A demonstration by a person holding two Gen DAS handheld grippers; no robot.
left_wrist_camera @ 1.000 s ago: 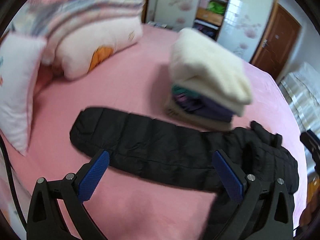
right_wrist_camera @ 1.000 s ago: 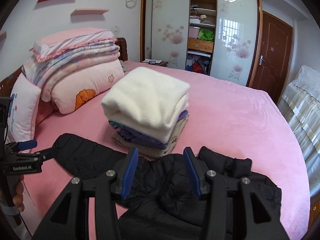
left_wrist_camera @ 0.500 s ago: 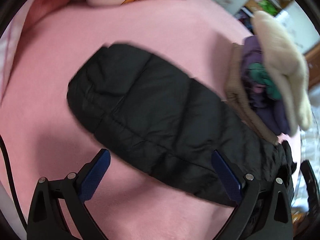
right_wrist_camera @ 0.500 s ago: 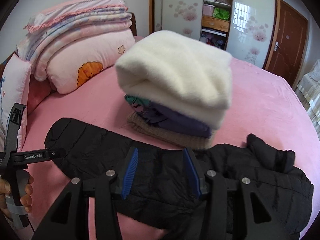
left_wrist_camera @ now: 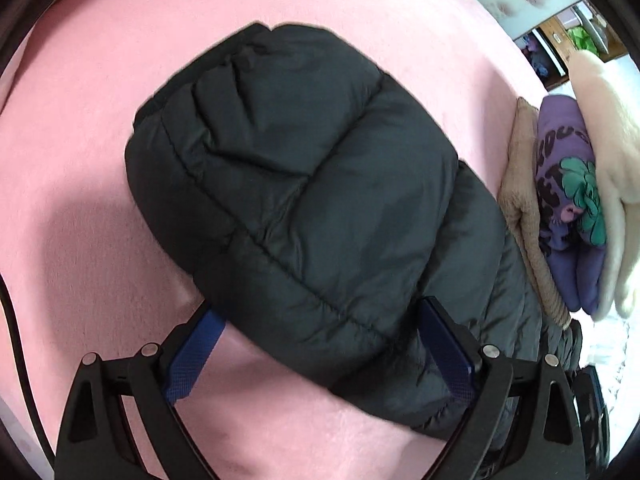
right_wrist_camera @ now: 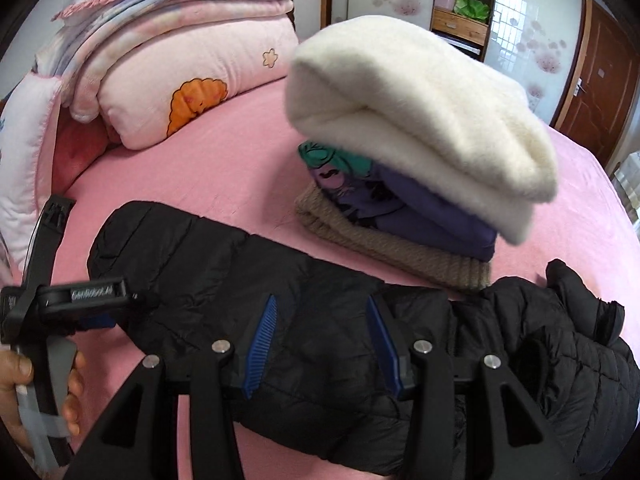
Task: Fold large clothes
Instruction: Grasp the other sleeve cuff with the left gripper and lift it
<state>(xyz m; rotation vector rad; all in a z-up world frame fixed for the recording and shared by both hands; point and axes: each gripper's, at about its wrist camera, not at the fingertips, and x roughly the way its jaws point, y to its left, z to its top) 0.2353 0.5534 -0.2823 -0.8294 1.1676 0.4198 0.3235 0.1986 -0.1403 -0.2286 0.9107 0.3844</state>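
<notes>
The black puffer jacket (left_wrist_camera: 304,200) lies lengthwise on the pink bed (left_wrist_camera: 80,160): light, puffy, slick, springy. Both left tongs (left_wrist_camera: 320,352) and right tongs (right_wrist_camera: 324,344) gape apart over it; pinch a quilted seam edge.

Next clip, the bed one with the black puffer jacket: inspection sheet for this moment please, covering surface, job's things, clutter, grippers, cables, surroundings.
Surface: pink bed sheet, mostly smooth.
Job's things: black puffer jacket lying lengthwise across the near edge, part-folded into a long strip.
Clutter: stack of folded clothes just behind the jacket; pillows and folded quilts at the headboard.
Grippers: left gripper open, fingers straddling the jacket's end; right gripper open over the jacket's middle.
Cables: dark cable at the left view's edge.
Surroundings: wardrobe with open shelves, brown door.
</notes>
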